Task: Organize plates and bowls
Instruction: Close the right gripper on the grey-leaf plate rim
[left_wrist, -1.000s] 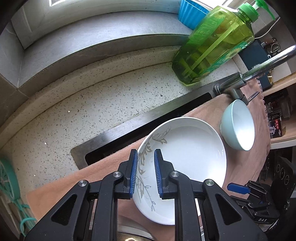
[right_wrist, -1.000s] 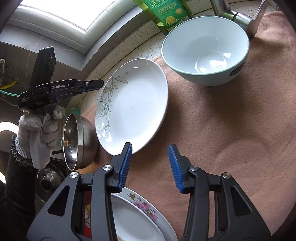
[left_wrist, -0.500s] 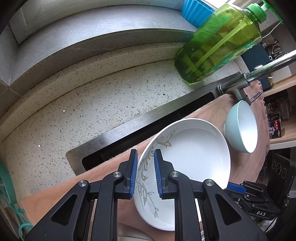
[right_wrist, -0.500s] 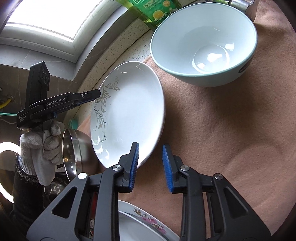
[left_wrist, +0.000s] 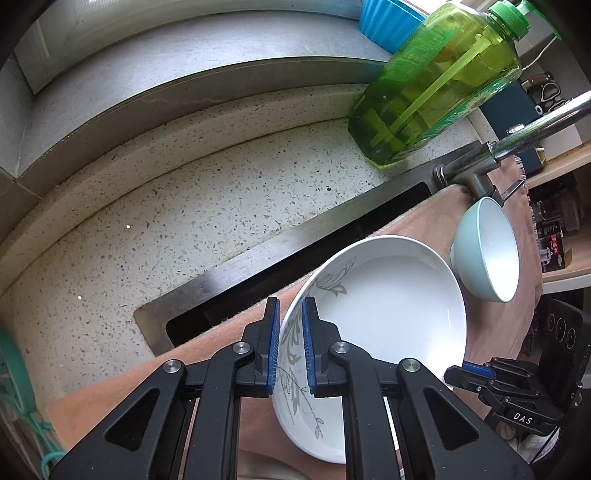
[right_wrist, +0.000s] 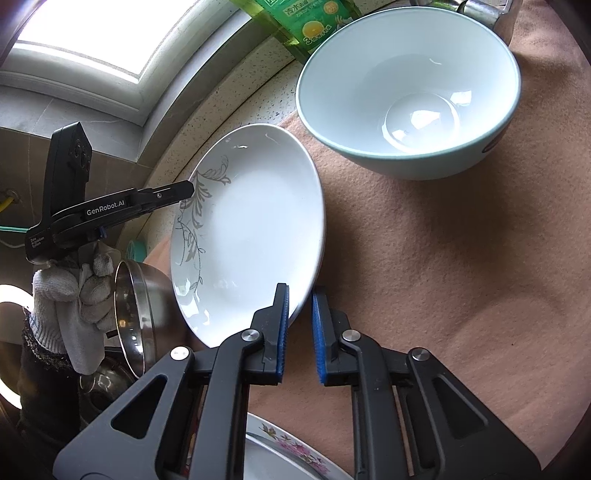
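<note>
The white leaf-patterned plate was held tilted above the brown cloth, its rim clamped by the left gripper and its opposite edge pinched by the right gripper. The pale green bowl stood just beyond, near the faucet.

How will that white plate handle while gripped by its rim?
The plate looks glazed and glossy, so probably slippery in the left gripper. It appears rigid and likely breakable. Held tilted at one edge, it may pivot; the right gripper closing on the opposite rim should help.
</note>
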